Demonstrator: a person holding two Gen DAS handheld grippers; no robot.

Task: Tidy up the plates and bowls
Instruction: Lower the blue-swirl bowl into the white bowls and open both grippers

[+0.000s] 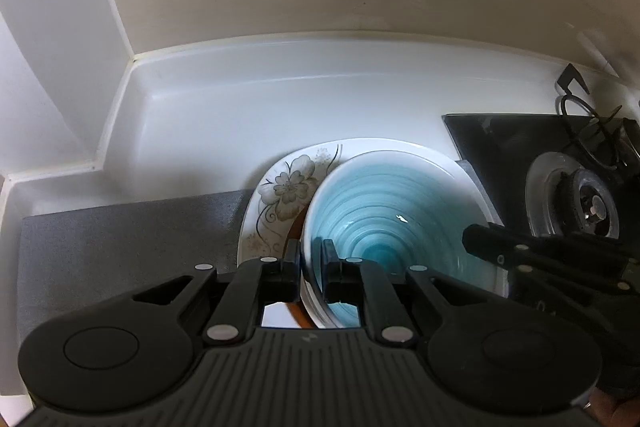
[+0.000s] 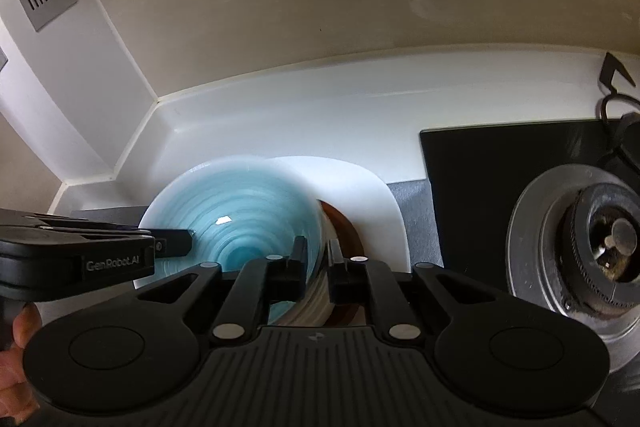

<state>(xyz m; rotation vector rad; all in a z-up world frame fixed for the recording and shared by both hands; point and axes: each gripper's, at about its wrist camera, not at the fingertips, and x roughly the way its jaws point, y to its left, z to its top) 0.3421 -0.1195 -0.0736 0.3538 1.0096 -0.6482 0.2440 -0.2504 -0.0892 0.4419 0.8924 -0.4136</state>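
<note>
Blue bowl point(image 1: 372, 211) nearest, atop floral plate point(image 1: 288, 187); stove burner point(image 2: 600, 247) beside.

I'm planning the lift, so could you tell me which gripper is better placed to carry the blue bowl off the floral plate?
Neither alone, I'd judge. The left gripper is shut on the blue bowl's left rim, the right gripper on its right rim, above the floral plate. A two-handed lift looks steadier.
</note>
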